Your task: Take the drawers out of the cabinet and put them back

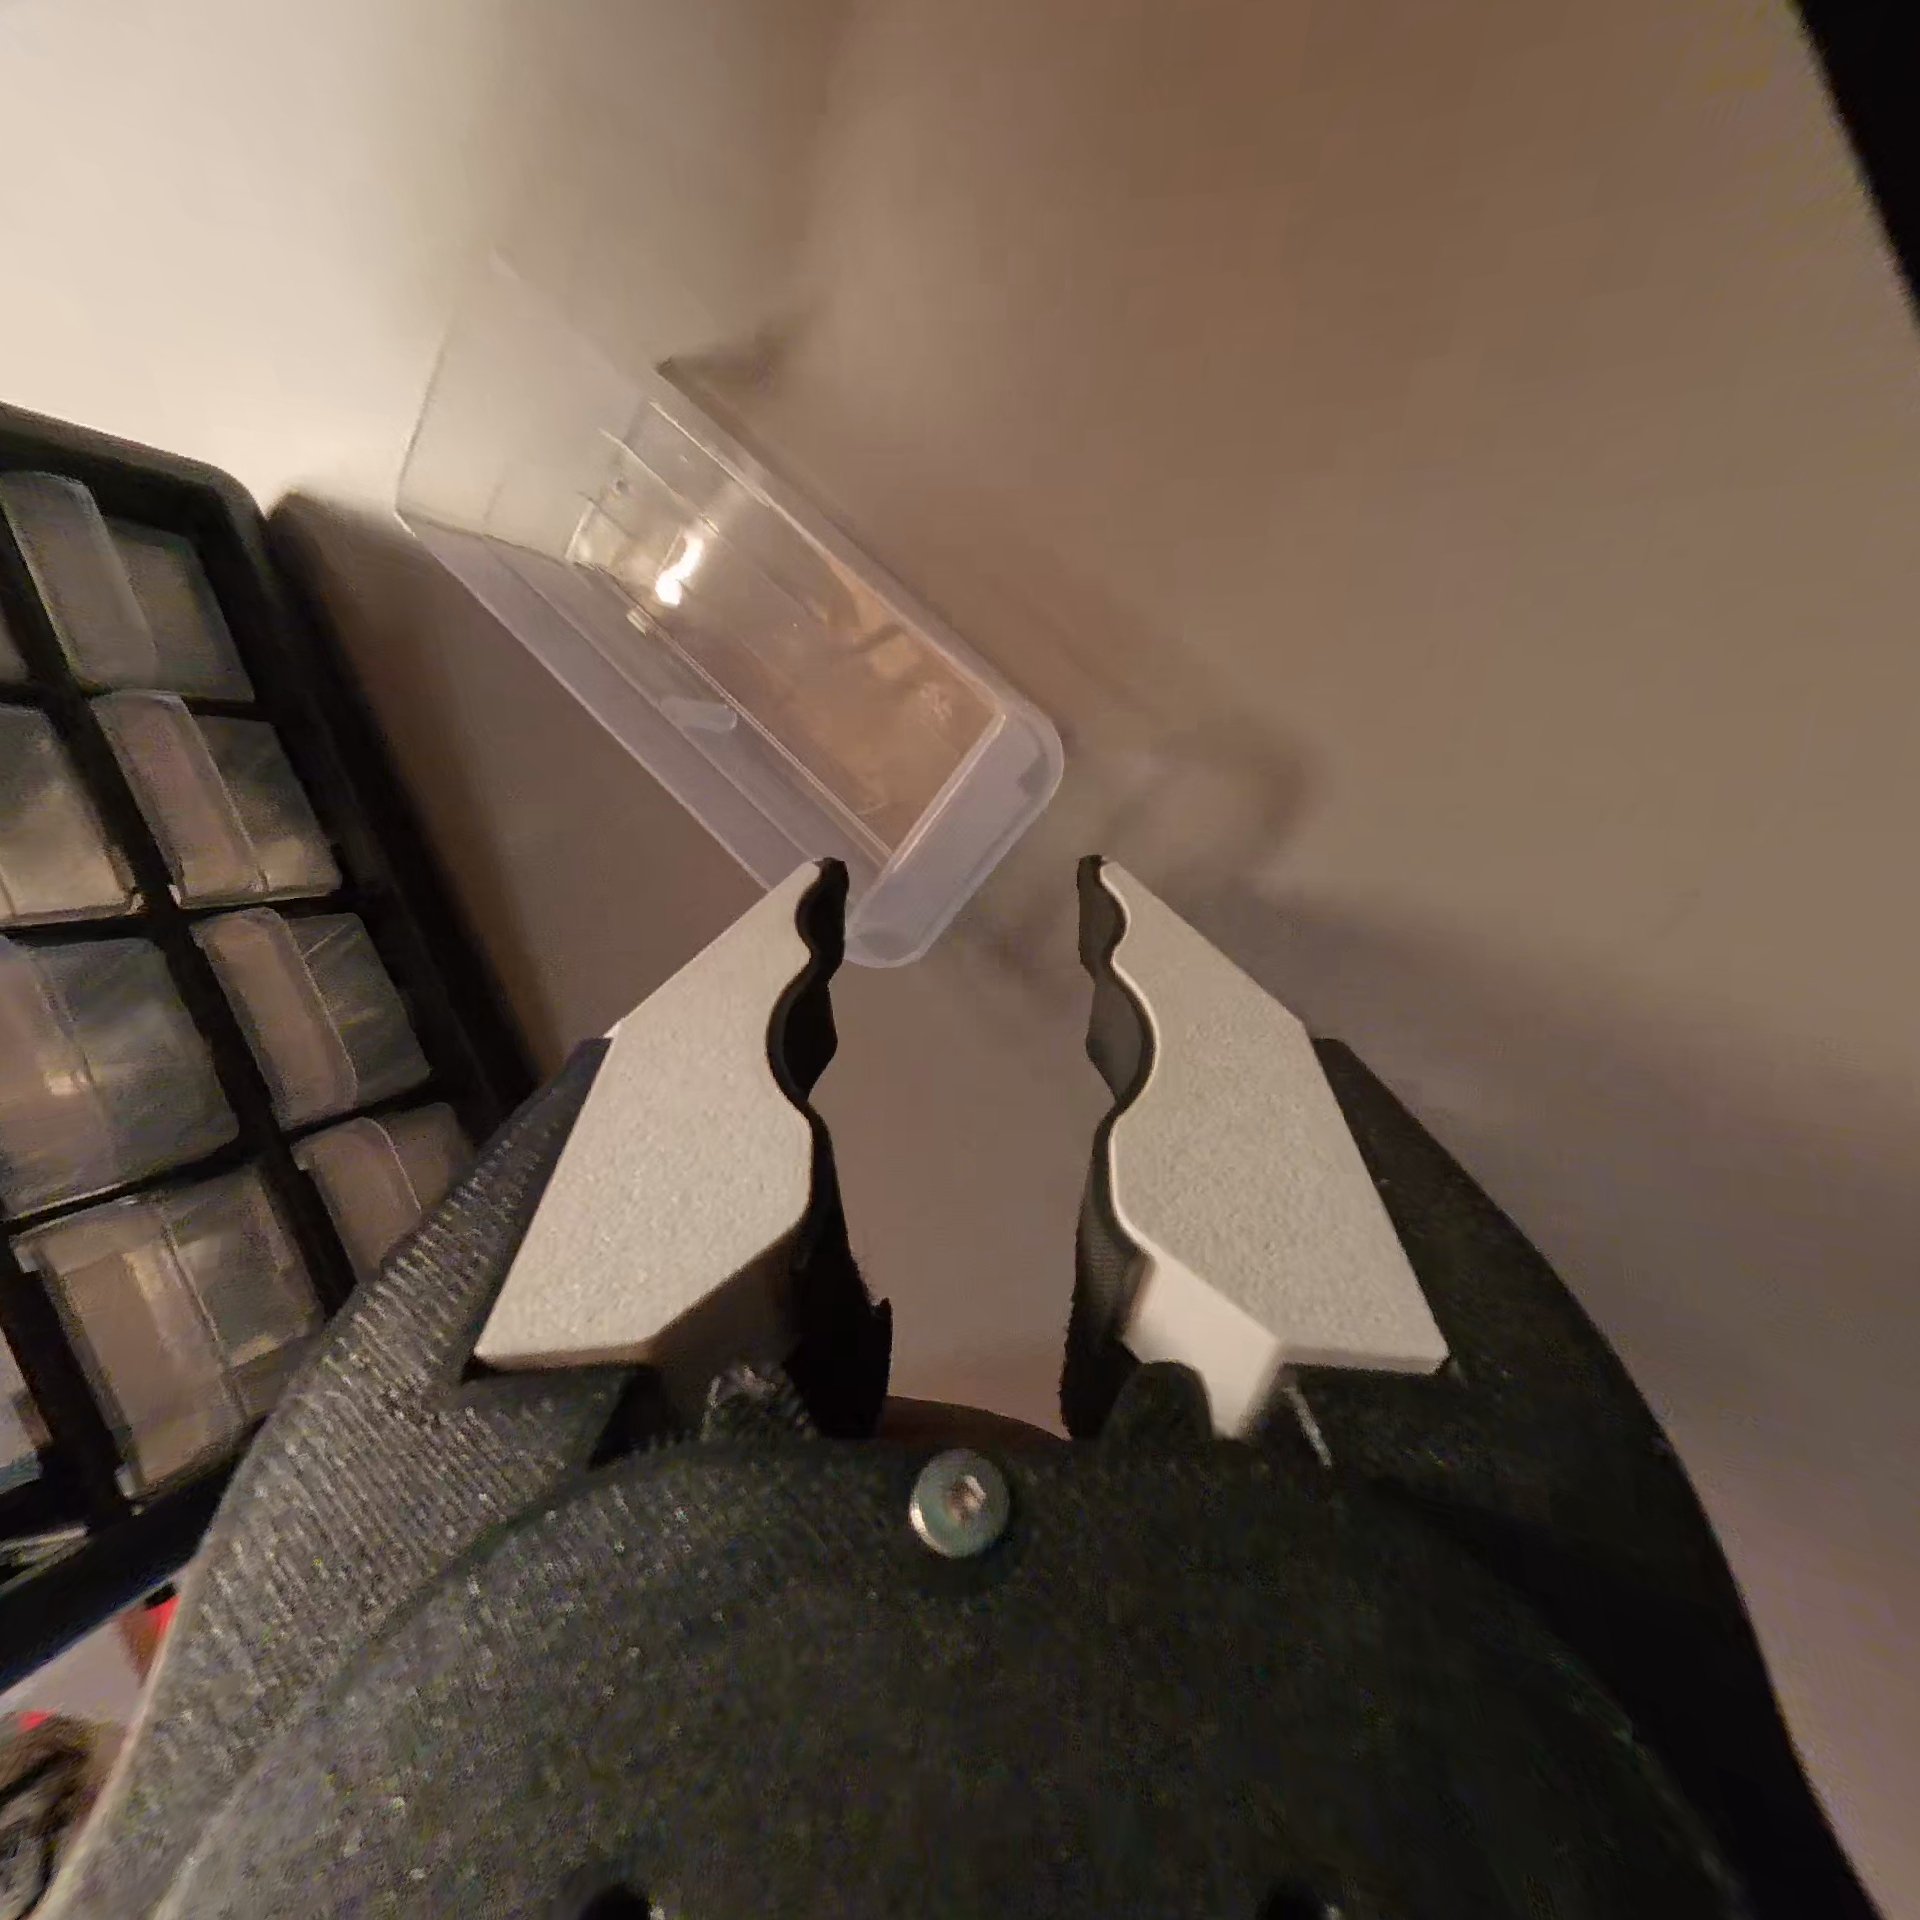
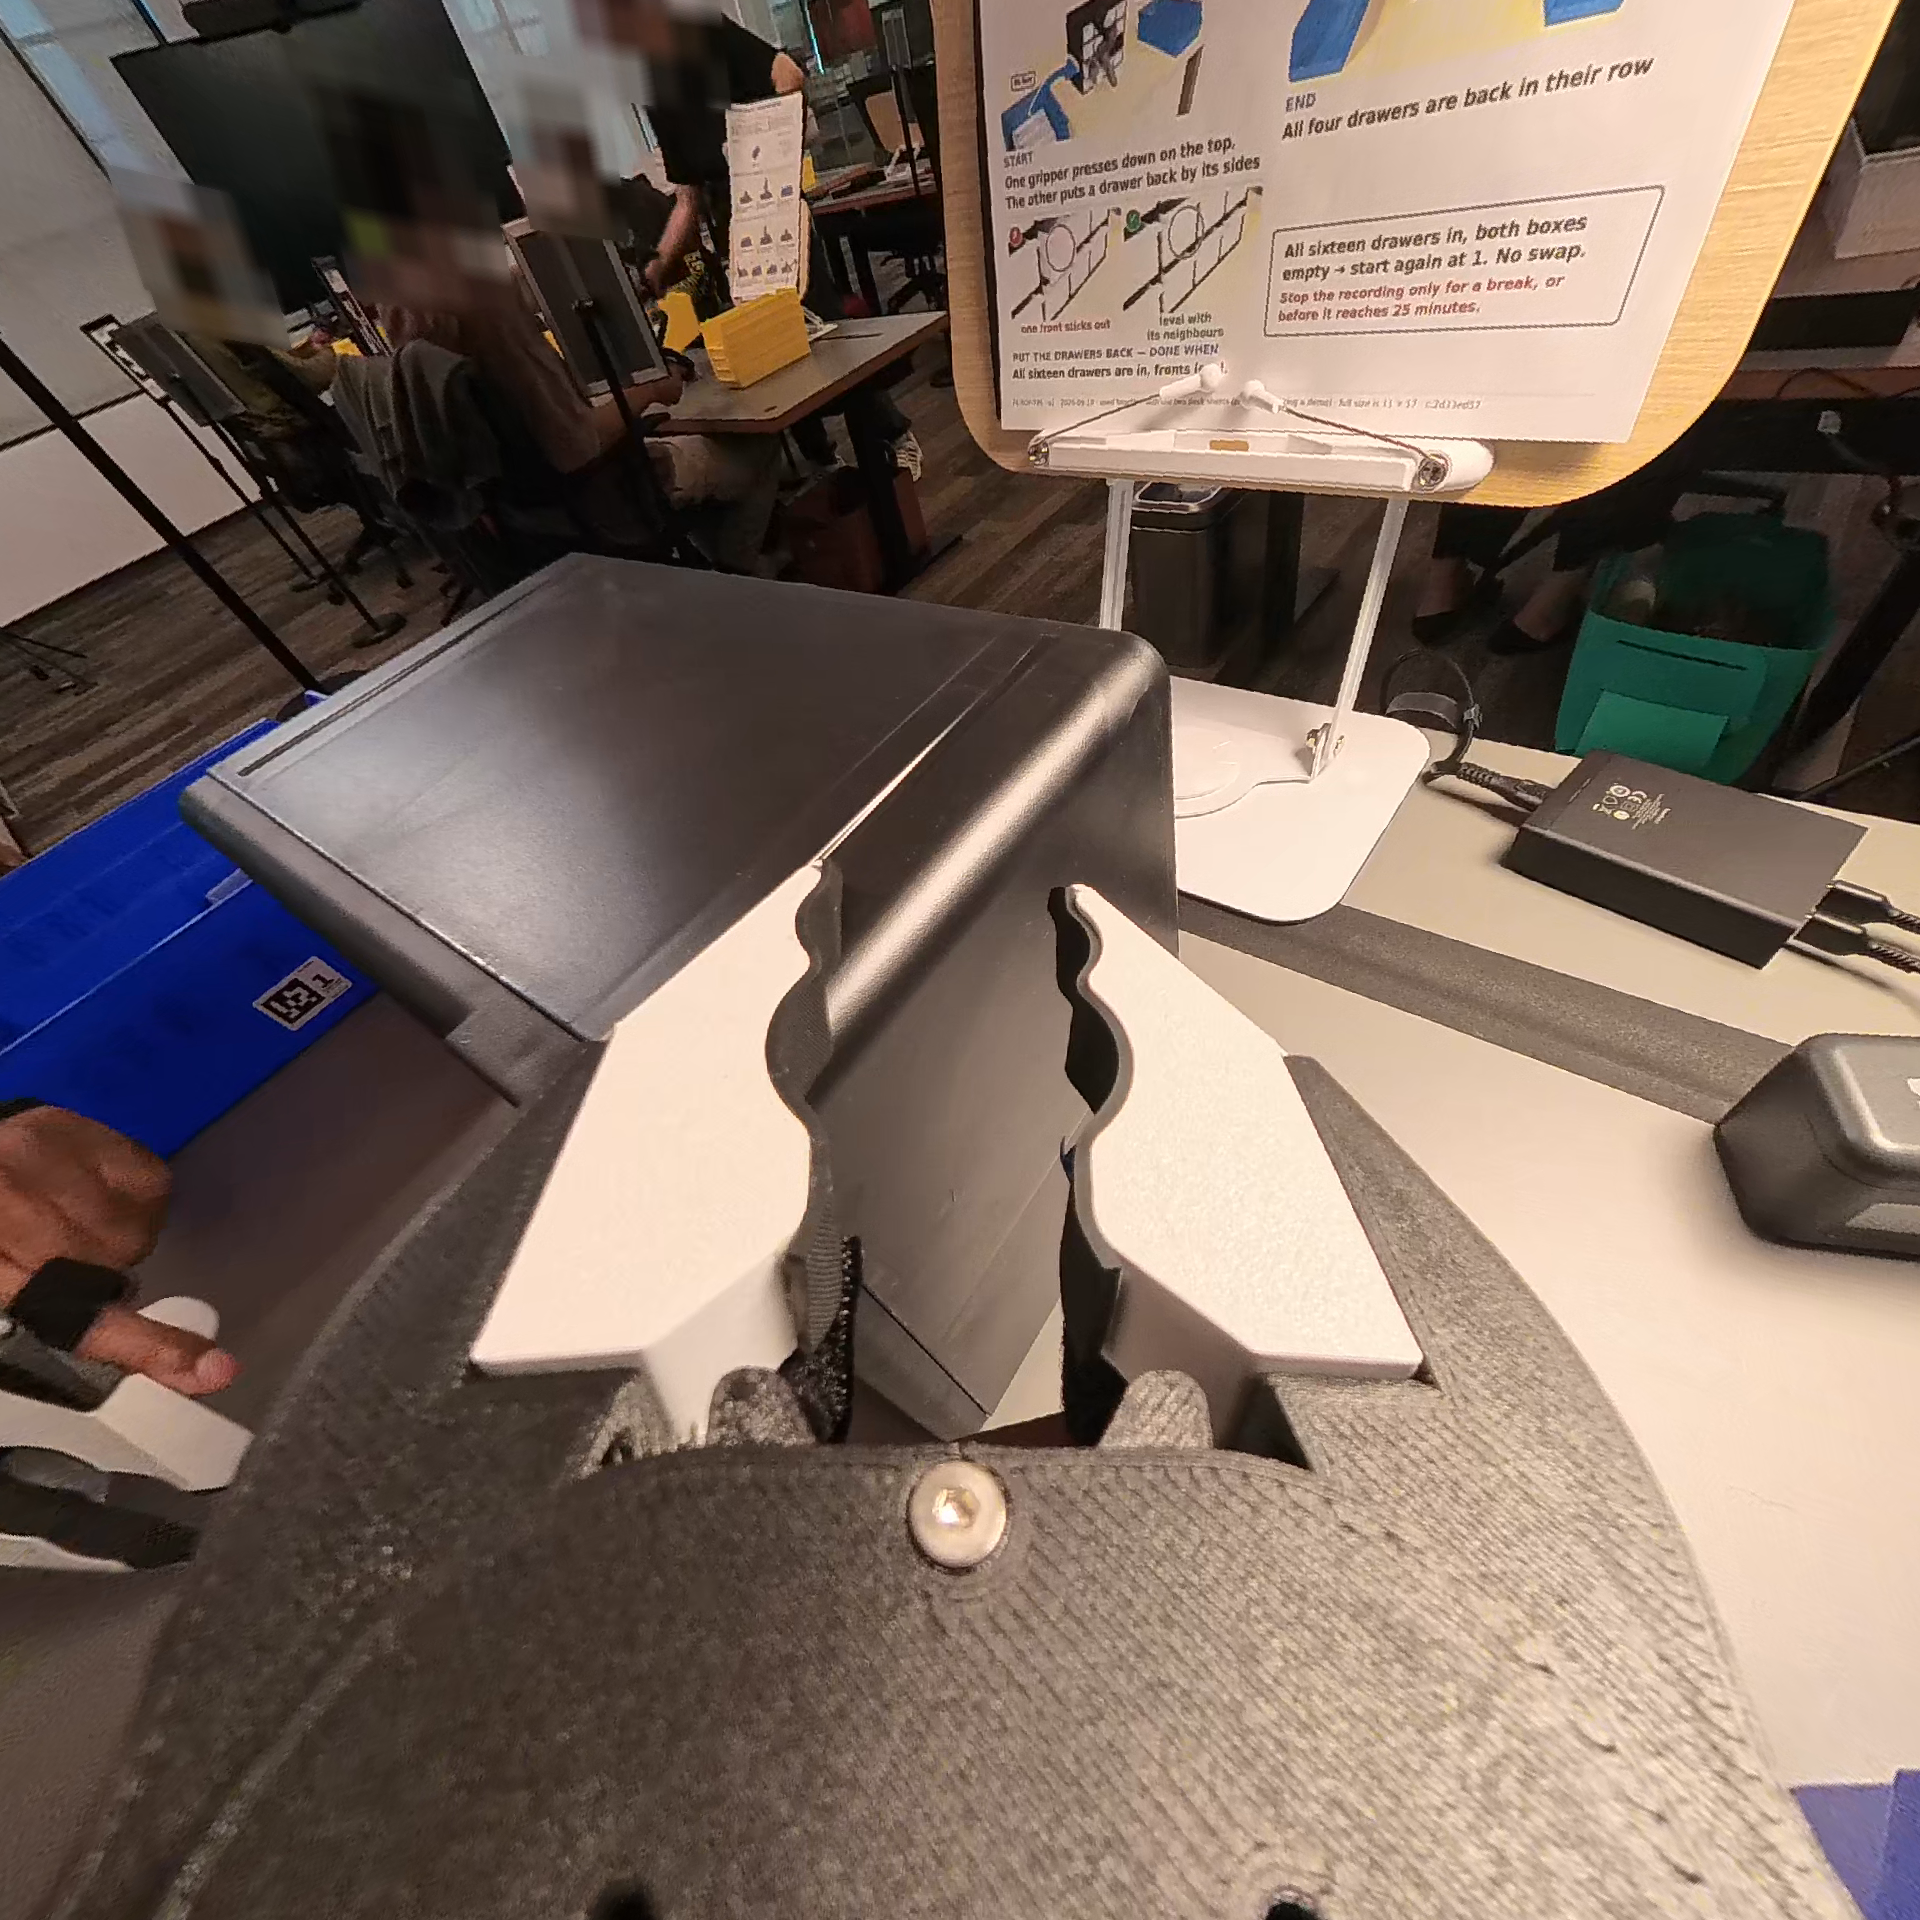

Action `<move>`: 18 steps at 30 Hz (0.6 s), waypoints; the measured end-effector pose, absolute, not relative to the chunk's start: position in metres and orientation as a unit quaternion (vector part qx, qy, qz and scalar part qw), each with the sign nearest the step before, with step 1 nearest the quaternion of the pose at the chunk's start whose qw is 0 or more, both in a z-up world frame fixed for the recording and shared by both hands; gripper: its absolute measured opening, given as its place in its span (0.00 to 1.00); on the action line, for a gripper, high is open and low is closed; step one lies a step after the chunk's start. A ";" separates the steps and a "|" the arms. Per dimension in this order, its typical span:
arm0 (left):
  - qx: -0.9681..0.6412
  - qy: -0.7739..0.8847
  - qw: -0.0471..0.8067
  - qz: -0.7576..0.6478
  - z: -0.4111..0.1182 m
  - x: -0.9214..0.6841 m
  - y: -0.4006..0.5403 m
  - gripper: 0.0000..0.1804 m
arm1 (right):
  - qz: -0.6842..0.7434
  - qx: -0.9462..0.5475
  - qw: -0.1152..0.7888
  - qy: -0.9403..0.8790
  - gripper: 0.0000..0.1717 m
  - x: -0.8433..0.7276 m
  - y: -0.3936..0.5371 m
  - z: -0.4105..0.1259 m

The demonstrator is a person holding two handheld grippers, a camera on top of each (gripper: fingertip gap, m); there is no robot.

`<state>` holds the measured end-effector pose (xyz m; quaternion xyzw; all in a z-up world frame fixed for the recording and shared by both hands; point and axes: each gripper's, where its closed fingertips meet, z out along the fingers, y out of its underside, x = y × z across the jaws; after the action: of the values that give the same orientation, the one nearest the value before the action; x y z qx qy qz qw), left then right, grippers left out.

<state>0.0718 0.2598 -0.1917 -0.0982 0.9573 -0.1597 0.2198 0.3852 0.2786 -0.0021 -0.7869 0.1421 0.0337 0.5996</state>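
In the left wrist view a clear plastic drawer (image 1: 727, 623) lies slantwise on the pale table (image 1: 1403, 520), out of the cabinet. My left gripper (image 1: 958, 873) is open just before the drawer's near corner; the left fingertip (image 1: 800, 904) is at that corner and the right one stands well apart from it. The black cabinet (image 1: 239, 644) with several clear drawers in its grid is at the left. In the right wrist view my right gripper (image 2: 948, 883) is open and empty, over the right top edge of the black cabinet (image 2: 623, 779).
A blue bin (image 2: 125, 966) stands left of the cabinet. A person's hand (image 2: 83, 1226) is at the left edge. A white stand (image 2: 1299, 810) with an instruction sheet is behind the cabinet. A black power brick (image 2: 1683, 852) and a dark device (image 2: 1829, 1153) lie to the right.
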 end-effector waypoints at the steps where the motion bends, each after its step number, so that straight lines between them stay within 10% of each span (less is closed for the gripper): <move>1: -0.091 0.957 0.226 -0.155 -0.195 0.073 0.260 0.25 | 0.034 -0.787 0.600 0.142 0.26 0.385 0.279 -0.002; 18: -0.153 0.898 0.307 -0.277 -0.099 0.101 0.235 0.10 | 0.034 -0.787 0.600 0.141 0.25 0.385 0.279 -0.002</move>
<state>0.1007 0.2355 -0.0988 -0.1529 0.8976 -0.2769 0.3070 0.3849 0.2788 -0.0018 -0.7866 0.1407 0.0344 0.6002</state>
